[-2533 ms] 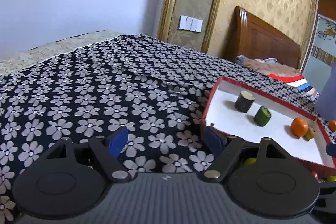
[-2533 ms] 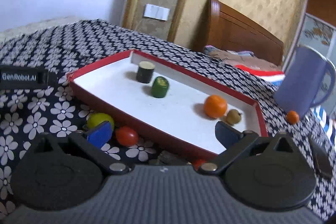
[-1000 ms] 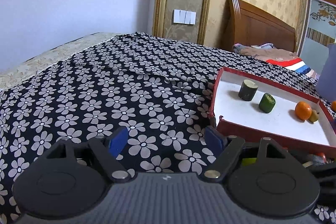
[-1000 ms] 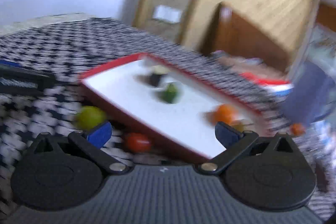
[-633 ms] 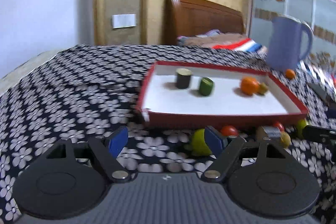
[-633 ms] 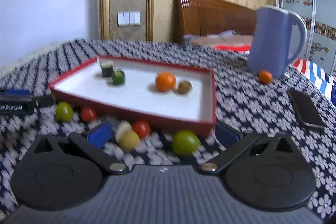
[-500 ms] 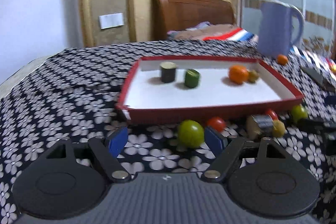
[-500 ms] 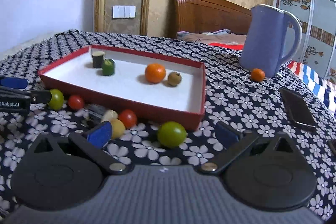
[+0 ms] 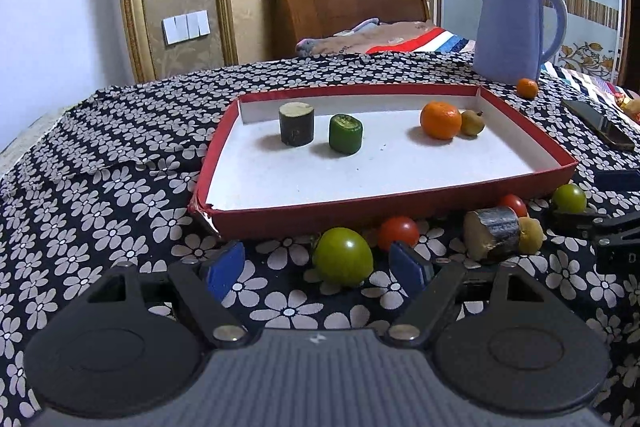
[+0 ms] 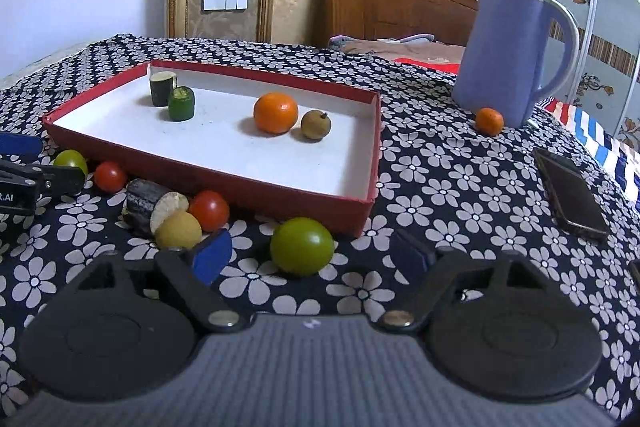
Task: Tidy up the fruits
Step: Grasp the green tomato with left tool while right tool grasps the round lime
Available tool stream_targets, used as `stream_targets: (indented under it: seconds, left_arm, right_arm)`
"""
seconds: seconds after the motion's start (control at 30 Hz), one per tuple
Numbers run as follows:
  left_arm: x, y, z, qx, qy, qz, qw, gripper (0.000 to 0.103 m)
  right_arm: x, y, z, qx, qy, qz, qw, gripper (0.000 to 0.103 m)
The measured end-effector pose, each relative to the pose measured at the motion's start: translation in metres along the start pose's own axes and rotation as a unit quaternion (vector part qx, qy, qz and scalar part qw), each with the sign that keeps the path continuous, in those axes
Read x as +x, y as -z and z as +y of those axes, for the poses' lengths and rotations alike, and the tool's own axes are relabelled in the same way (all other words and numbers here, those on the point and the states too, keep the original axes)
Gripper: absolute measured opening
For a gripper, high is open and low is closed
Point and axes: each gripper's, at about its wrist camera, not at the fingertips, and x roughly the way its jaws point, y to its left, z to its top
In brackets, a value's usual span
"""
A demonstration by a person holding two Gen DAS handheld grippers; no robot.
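A red tray [image 9: 400, 211] [image 10: 208, 183] on the flowered cloth holds a dark cylinder piece [image 9: 296, 125], a green cylinder piece [image 9: 346, 133], an orange [image 9: 440, 120] and a small brown fruit [image 9: 472, 123]. Along its front lie two green tomatoes, two red tomatoes [image 9: 399, 233], a dark cut piece [image 9: 492, 233] and a yellow fruit [image 10: 178, 230]. My left gripper [image 9: 316, 267] is open with one green tomato [image 9: 342, 257] between its pads, untouched. My right gripper [image 10: 310, 257] is closing around the other green tomato [image 10: 302, 246]; its pads stand clear of it.
A blue jug [image 10: 508, 55] stands behind the tray on the right with a small orange [image 10: 490, 121] at its foot. A dark phone [image 10: 570, 193] lies on the cloth at the right. A wooden headboard and bedding rise behind the table.
Both views swung from the tray's side to its front and dropped to the loose fruit. Each gripper now straddles a green tomato. The right jaws have narrowed.
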Motion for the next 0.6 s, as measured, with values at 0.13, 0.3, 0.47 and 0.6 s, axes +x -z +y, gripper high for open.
stream_targets:
  seconds: [0.13,0.3,0.47,0.6]
  left_arm:
    - [0.006,-0.001,0.001,-0.007,0.002,0.010,0.9999,0.069]
    - [0.017,-0.002,0.001,-0.011,0.010,0.027,0.9995,0.055]
    - [0.020,-0.005,0.000,-0.015,0.026,0.025,0.9992,0.043]
    - [0.020,-0.005,0.001,-0.025,0.034,0.024,0.9988,0.034]
  right_arm:
    - [0.002,-0.001,0.000,-0.002,-0.005,0.002,1.000,0.077]
    - [0.004,-0.002,0.000,0.003,-0.012,0.006,1.000,0.077]
    - [0.005,-0.001,-0.002,0.008,-0.019,0.010,1.000,0.077]
    - [0.010,-0.001,-0.005,0.018,-0.030,0.022,0.999,0.059]
